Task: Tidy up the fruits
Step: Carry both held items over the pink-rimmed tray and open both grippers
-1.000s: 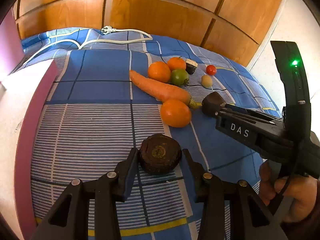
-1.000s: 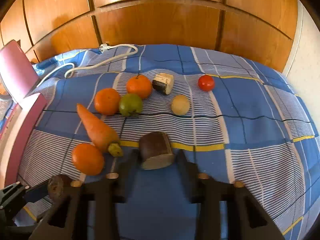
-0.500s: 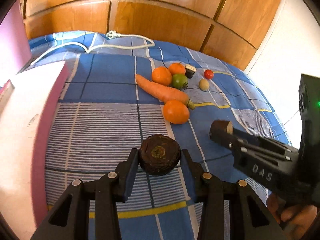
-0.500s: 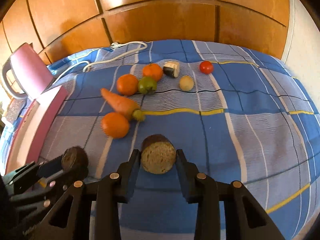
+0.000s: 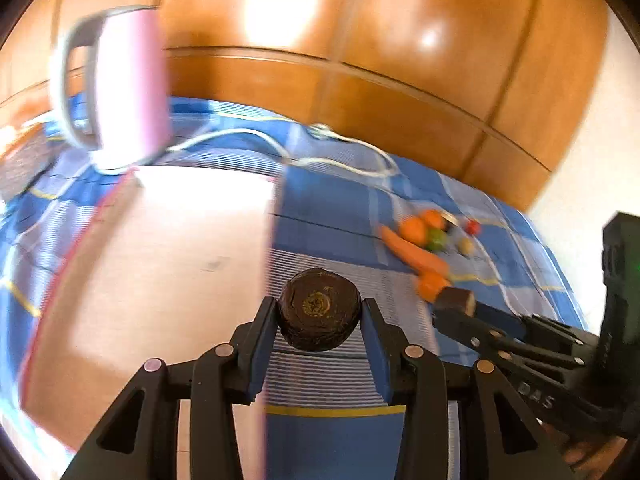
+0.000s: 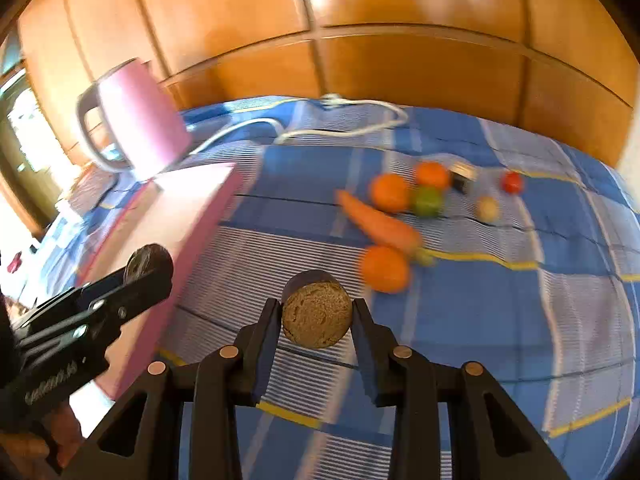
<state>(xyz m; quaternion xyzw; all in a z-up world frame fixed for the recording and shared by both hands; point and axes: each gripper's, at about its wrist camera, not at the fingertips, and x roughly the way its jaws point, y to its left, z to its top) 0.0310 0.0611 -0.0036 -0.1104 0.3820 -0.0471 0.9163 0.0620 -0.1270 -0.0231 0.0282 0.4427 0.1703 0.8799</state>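
- Claws both carry something: the left claw (image 5: 319, 316) is clamped on a dark, round, wrinkled fruit (image 5: 319, 314) with a yellowish spot at its centre, the pads pressing its two sides, jaws only narrowly apart.
- The right claw (image 6: 317, 316) is closed the same way on a brown piece of fruit (image 6: 317, 311) whose pale, grainy cut face is turned to the camera.
- Both held pieces hang in the air above the blue checked bedspread (image 6: 520, 320), clear of its surface.
- In the left wrist view the dark fruit sits just beside the edge of a pink-rimmed tray (image 5: 160, 280) with a pale inside, which fills the left of the picture.
- In the right wrist view the left claw, with its dark fruit, is over the near corner of that tray.
- A pink kettle (image 6: 136, 120) with a grey handle stands beyond the tray, and a white cable (image 6: 340, 124) runs over the bedspread behind it.
- Well apart from both claws, farther along the bed, lies a group: a carrot (image 6: 376, 222), three oranges (image 6: 384, 268), a green fruit (image 6: 428, 202), a red tomato (image 6: 512, 182), a small yellowish fruit (image 6: 487, 208) and a small dark-and-pale piece (image 6: 462, 172), all blurred.
- Wooden panelling (image 6: 400, 20) rises behind the bed.
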